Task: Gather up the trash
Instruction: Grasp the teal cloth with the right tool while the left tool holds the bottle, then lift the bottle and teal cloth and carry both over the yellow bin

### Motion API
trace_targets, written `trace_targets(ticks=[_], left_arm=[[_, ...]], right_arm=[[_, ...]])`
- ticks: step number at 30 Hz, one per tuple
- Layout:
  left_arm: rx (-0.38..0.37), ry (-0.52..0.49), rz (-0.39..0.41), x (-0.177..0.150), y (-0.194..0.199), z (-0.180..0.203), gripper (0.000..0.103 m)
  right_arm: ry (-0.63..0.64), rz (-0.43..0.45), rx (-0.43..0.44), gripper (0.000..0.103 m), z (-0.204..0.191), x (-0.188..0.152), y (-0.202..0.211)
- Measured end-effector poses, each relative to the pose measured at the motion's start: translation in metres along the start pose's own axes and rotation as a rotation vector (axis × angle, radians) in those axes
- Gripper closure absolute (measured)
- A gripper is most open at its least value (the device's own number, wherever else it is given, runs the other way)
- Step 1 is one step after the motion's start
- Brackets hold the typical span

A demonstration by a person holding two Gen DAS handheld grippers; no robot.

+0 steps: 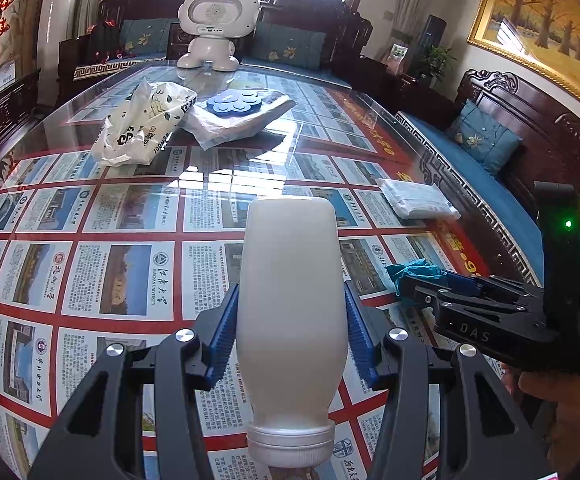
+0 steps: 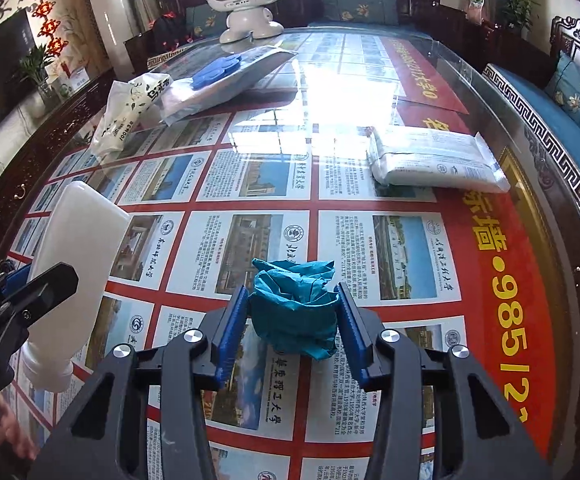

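Observation:
My left gripper (image 1: pixel 292 304) is shut on a white plastic bottle (image 1: pixel 290 300), cap toward the camera, held over the glass table (image 1: pixel 130 200). The bottle also shows in the right wrist view (image 2: pixel 78 248) at the left. My right gripper (image 2: pixel 292 304) is shut on a crumpled teal wad (image 2: pixel 296 308); the wad shows in the left wrist view (image 1: pixel 414 270) at the tips of the right gripper (image 1: pixel 404 284). A crumpled white printed bag (image 1: pixel 142 124) lies at the far left of the table. A flat white packet (image 2: pixel 434 158) lies to the right.
A clear plastic bag with a blue flower-shaped pad (image 1: pixel 238 102) on it lies beyond the printed bag. A white robot toy (image 1: pixel 214 28) stands at the table's far end. Dark wooden sofas with blue cushions (image 1: pixel 482 136) surround the table.

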State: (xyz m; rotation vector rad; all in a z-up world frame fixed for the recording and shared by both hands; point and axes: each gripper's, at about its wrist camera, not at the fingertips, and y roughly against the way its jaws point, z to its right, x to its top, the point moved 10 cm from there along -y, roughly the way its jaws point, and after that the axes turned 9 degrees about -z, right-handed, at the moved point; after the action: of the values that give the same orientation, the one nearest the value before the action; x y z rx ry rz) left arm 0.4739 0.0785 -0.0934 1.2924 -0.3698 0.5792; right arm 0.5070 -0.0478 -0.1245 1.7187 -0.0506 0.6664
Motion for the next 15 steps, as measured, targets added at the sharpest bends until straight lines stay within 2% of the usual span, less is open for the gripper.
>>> trace_targets(ticks=[4, 12, 15], left_arm=[[0.001, -0.004, -0.004, 0.001, -0.001, 0.002, 0.053], [0.005, -0.035, -0.014, -0.003, -0.001, 0.007, 0.053], [-0.005, -0.036, -0.018, -0.007, 0.002, 0.009, 0.053]], right_arm=[[-0.013, 0.014, 0.064, 0.062, 0.001, -0.002, 0.007], [0.06, 0.007, 0.184, 0.062, 0.002, -0.019, 0.027], [0.064, 0.008, 0.203, 0.062, 0.008, -0.025, 0.035]])
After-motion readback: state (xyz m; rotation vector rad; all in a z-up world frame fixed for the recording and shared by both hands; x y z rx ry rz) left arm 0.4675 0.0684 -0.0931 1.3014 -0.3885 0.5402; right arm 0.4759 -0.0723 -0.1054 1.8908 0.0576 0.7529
